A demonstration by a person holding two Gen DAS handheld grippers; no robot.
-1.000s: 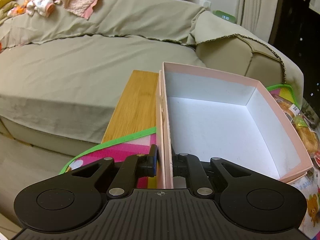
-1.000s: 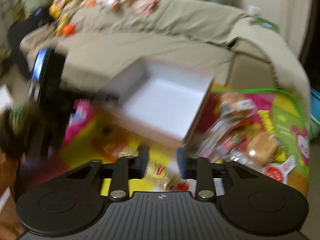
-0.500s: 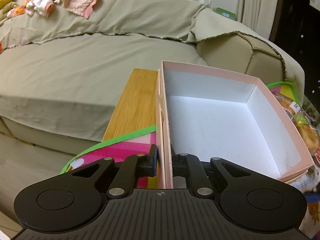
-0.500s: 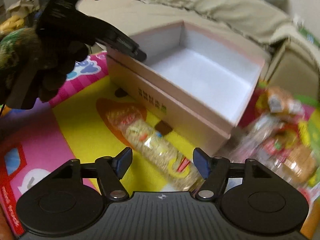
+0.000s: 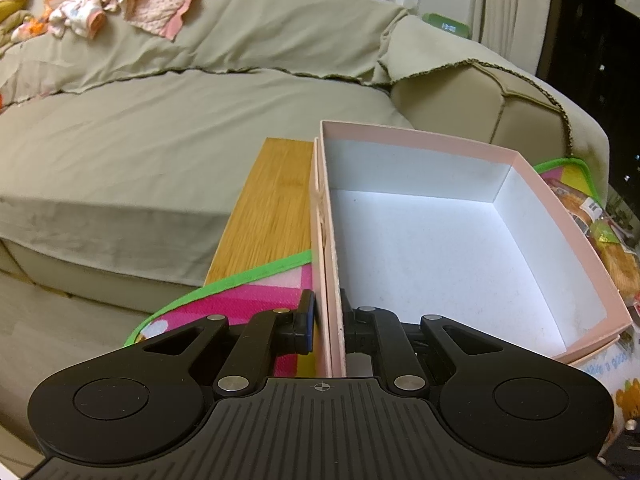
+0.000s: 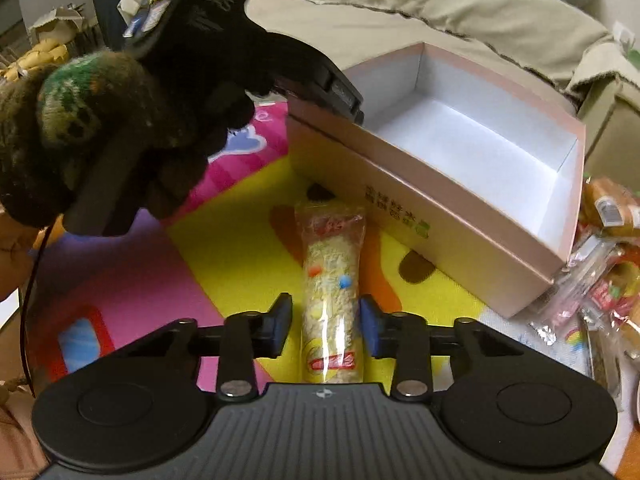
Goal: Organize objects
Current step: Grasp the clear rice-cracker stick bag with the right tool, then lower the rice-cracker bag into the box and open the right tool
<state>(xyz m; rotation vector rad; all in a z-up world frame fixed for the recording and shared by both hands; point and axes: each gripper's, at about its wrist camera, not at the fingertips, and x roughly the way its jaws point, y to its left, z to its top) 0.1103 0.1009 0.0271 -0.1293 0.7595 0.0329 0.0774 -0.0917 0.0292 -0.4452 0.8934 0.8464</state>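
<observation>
Snack packet (image 6: pixel 330 300): on play mat (image 6: pixel 224 248) before pink box (image 6: pixel 460 216), long axis pointing at box | right gripper (image 6: pixel 325 326): jaws apart, straddling packet | left gripper (image 5: pixel 327 320): clamped on box wall; its view omits packet, shows sofa (image 5: pixel 160 128).

one pink box (image 6: pixel 460 208), one rice snack packet (image 6: pixel 330 300), one play mat (image 6: pixel 224 248), one sofa (image 5: pixel 140 140), and two grippers.

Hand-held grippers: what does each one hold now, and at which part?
The left hand-held gripper is shut on the pink box, at its near side wall. The right hand-held gripper is open around the snack packet and holds nothing yet.
</observation>
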